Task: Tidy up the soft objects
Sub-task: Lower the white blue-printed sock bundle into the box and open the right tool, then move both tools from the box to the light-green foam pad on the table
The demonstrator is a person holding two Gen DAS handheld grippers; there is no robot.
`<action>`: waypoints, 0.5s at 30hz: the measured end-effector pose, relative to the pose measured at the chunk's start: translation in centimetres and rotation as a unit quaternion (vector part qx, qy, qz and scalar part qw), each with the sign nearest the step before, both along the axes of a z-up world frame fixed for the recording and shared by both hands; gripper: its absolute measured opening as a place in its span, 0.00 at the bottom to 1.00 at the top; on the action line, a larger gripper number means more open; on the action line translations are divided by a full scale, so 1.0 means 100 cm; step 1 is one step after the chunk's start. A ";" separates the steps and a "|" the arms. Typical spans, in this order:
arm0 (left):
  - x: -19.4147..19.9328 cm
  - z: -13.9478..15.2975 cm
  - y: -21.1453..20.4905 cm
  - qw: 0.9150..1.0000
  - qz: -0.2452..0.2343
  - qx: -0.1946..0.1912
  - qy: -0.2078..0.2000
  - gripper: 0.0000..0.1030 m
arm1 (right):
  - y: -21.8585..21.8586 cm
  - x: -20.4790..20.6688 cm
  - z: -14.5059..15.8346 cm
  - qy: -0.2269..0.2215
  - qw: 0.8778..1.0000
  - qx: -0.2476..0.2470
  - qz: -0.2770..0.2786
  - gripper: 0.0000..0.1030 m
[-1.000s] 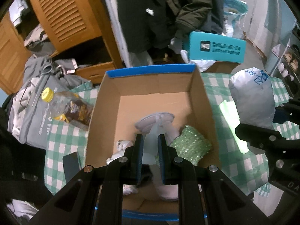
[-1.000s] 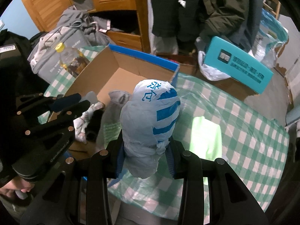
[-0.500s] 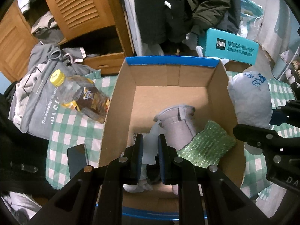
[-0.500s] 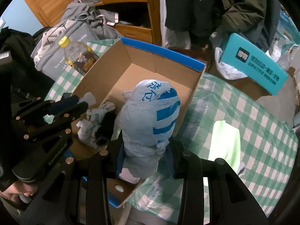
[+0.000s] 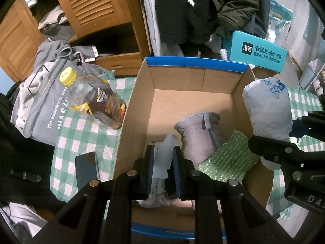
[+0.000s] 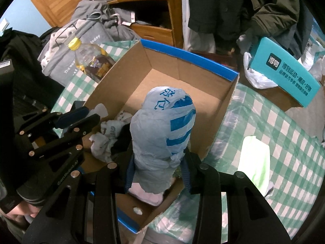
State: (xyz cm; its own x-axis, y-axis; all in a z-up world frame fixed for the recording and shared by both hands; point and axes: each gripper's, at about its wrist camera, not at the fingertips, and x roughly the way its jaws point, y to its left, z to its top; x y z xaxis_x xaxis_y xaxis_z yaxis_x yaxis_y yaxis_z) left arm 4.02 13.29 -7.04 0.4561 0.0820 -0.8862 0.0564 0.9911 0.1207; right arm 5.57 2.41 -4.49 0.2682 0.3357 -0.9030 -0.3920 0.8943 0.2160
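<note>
An open cardboard box [image 5: 134,101] with blue rims stands on the checked table; it also shows in the right wrist view [image 6: 219,109]. Inside lie a grey cuffed sock-like piece [image 5: 198,134], a green sponge cloth [image 5: 225,162] and crumpled white cloth [image 6: 107,140]. My left gripper [image 5: 163,158] is shut on a thin white plastic piece [image 5: 165,158] above the box's near end. My right gripper [image 6: 157,172] is shut on a knotted white-and-blue plastic bag bundle [image 6: 164,130], held over the box's right near part; the bundle also shows in the left wrist view [image 5: 268,109].
A yellow-capped bottle [image 5: 91,99] lies left of the box, with a dark phone [image 5: 86,169] near the table edge. Grey clothes [image 5: 38,105] pile at left. A teal carton [image 5: 258,50] sits behind. A pale green item [image 6: 254,160] lies on the cloth at right.
Both grippers have moved left and forward relative to the box. The right gripper carried the bag bundle from beside the box to over its interior. Both grips are unchanged.
</note>
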 end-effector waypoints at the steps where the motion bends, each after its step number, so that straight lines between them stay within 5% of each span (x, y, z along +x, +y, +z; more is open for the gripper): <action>1: 0.000 0.000 0.000 1.000 0.001 0.001 0.000 0.20 | 0.000 0.000 0.000 0.000 1.000 0.000 -0.001 0.38; 6: 0.000 0.001 0.001 1.000 0.008 0.005 -0.002 0.38 | -0.002 0.001 0.000 0.000 1.000 0.002 -0.008 0.60; 15: -0.002 0.008 -0.010 1.000 -0.002 0.013 -0.015 0.50 | -0.020 0.001 0.006 -0.003 1.000 0.003 -0.030 0.65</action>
State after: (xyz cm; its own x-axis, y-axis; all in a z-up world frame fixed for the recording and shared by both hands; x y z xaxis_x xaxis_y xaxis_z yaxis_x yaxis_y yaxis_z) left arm 3.79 12.34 -6.21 0.4827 0.1033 -0.8697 0.0573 0.9872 0.1490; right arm 5.65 0.45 -3.90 0.2930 0.3243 -0.8994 -0.3395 0.9147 0.2192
